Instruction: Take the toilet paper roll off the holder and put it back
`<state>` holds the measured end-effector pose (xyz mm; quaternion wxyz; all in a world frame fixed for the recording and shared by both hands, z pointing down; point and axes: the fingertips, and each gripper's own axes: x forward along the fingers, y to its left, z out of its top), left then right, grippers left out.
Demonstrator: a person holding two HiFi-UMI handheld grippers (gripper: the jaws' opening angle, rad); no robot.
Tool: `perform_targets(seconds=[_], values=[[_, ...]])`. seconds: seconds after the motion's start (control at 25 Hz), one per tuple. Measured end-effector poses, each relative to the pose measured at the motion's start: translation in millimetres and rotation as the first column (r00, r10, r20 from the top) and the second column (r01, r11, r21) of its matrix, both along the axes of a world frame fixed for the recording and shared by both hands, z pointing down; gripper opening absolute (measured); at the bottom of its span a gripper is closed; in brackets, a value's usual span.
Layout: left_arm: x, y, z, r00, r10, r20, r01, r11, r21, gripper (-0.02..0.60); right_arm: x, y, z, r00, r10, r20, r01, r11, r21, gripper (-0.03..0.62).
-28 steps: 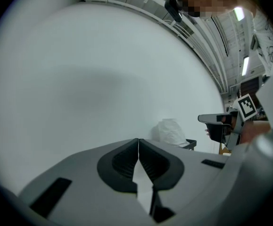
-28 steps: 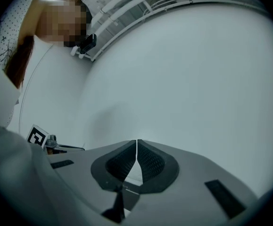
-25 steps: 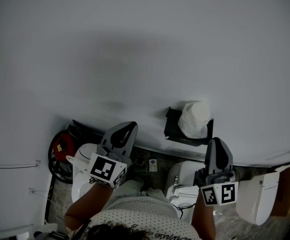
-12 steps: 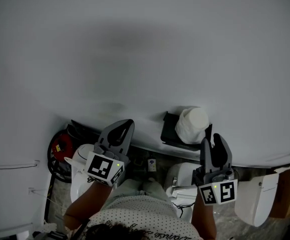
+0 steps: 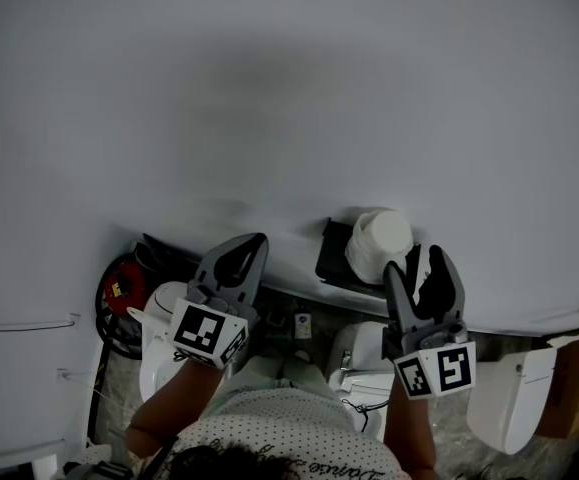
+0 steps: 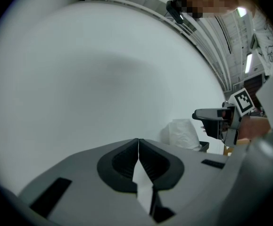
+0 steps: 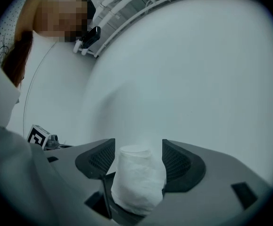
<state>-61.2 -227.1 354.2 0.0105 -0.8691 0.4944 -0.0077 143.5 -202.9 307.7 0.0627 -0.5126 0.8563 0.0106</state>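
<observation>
On bare white wall [image 5: 269, 88], roll [image 5: 379, 243] stands on black holder [image 5: 331, 263]. I see R claw [image 5: 416, 266] jaws just spreading, roll between, not gripped. L claw [image 5: 252, 244] jaws together, empty. White fixtures [image 5: 361, 358] below.

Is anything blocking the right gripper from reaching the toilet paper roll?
No, nothing visible does. The jaws of the right gripper have just been opening, and the toilet paper roll shows in the gap between them, untouched, standing on its black holder against the bare wall.
</observation>
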Motion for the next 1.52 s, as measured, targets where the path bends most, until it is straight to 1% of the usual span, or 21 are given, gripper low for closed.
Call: perform_targets(seconds=[0.24,0.52,0.68,0.84,1.0,1.16,1.52], values=[[-1,-4,-2,1.000,-0.005,0.003,0.005,1.000,0.003,0.006,-11,-14,-13,0.999,-0.032,0.007,0.032,0.999,0.002,0.350],[-2,-9,-8,1.000,-0.011,-0.001,0.011,1.000,0.012,0.006,-23,-27,-10,0.996,-0.088,-0.001,0.088,0.996,-0.034,0.393],[-5,-9,-8,1.000,-0.017,-0.002,0.017,1.000,0.008,0.006,-30,-30,-5,0.993,-0.110,-0.047,0.107,0.992,-0.063,0.411],[-4,-15,1,1.000,-0.019,-0.005,0.019,1.000,-0.003,0.006,-35,-38,7,0.988,-0.134,-0.072,0.127,0.987,-0.096,0.423],[-4,-13,-4,1.000,-0.022,-0.005,0.022,1.000,0.001,0.006,-38,-36,11,0.985,-0.153,-0.075,0.143,0.982,-0.122,0.420],[-6,-12,-2,1.000,-0.027,-0.006,0.027,1.000,-0.003,0.006,-37,-35,14,0.985,-0.151,-0.084,0.139,0.981,-0.137,0.410],[-3,-12,-10,1.000,-0.022,-0.007,0.022,1.000,0.004,0.006,-33,-33,10,0.984,-0.137,-0.114,0.121,0.983,-0.141,0.342]])
